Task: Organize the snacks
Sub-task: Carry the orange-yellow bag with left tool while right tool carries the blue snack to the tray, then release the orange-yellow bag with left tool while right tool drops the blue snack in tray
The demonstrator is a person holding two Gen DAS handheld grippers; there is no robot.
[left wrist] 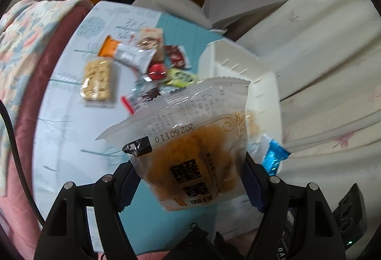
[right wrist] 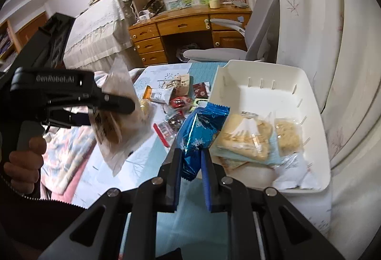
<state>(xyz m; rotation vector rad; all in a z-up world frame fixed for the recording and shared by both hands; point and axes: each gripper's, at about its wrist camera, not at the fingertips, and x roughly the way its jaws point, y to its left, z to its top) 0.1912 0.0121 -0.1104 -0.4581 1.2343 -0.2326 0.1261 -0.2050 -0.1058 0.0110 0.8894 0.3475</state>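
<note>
Two grippers were in use above a bed [left wrist: 59, 131] spread with a pale blue patterned sheet.

Largest item: a white plastic bin [right wrist: 316, 140] with slotted walls, set on the sheet at the right, beside a cream flowered curtain [right wrist: 352, 69]. Inside it lay a clear packet of pale crackers printed with a snow-capped mountain [right wrist: 243, 138], a second clear packet of crumbly biscuit [right wrist: 289, 138] just beside it, and an empty-looking clear wrapper [right wrist: 297, 176] near the front wall.

Next: a clear noodle-snack bag [left wrist: 190, 148] with orange contents and black lettering, clamped across its lower half between the pads of the left gripper [left wrist: 190, 186], jaws about halfway apart, raised off the sheet. The right wrist view showed the same gripper side-on, with a person's hand [right wrist: 23, 160] on its handle.

Next: a shiny blue packet [right wrist: 202, 129] with white snowflakes, pinched at its lower end by the right gripper [right wrist: 190, 174], jaws narrow, held at the near left edge of the bin.

Smallest: a loose pile of snacks on the sheet to the left of the bin, including a clear packet of puffed-rice bar [left wrist: 97, 81], an orange-ended packet [left wrist: 108, 45], a white packet [left wrist: 133, 57], a red wrapper [left wrist: 156, 71], a dark red packet [left wrist: 176, 57] and a yellow-green sweet [left wrist: 182, 77].
</note>
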